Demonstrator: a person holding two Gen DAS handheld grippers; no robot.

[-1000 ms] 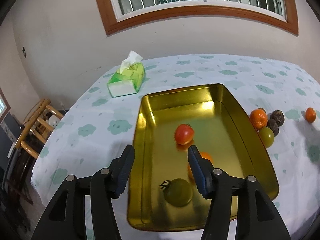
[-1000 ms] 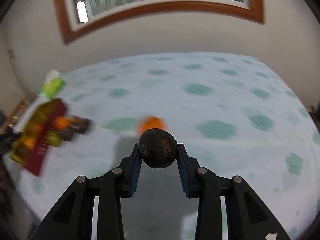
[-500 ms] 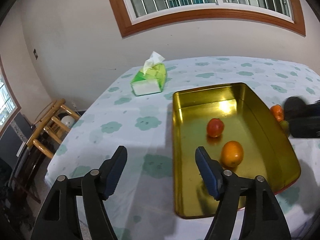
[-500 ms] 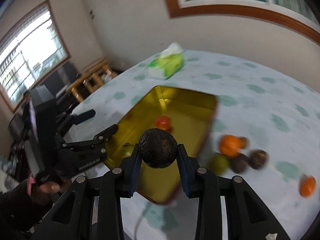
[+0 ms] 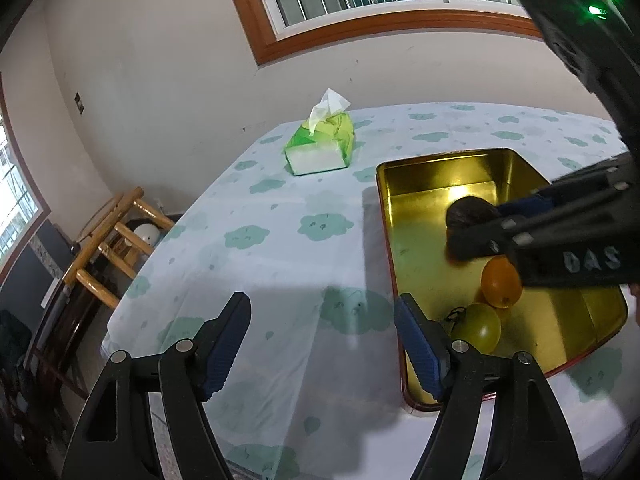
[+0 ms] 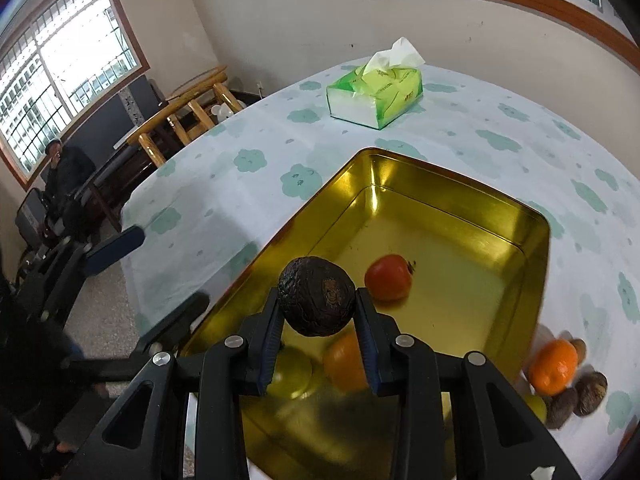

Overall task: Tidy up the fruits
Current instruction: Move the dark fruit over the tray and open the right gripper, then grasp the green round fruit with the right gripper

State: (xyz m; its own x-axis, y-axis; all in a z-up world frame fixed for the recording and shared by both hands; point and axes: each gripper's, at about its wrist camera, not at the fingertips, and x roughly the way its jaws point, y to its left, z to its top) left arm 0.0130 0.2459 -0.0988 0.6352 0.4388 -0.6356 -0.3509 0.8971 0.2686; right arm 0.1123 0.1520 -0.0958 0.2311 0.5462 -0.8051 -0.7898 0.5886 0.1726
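Item: dark fruit, wrinkled, likely light and firm (I grip its middle), clamped in right tongs over tray; left tongs opening, empty.

The left wrist view looks down and forward along its hand-held gripper from beside the tray's long side, near the bench edge. The right wrist view looks more steeply down over the tray from close above it. Both share the tray, the tissue pack and the wall beyond.
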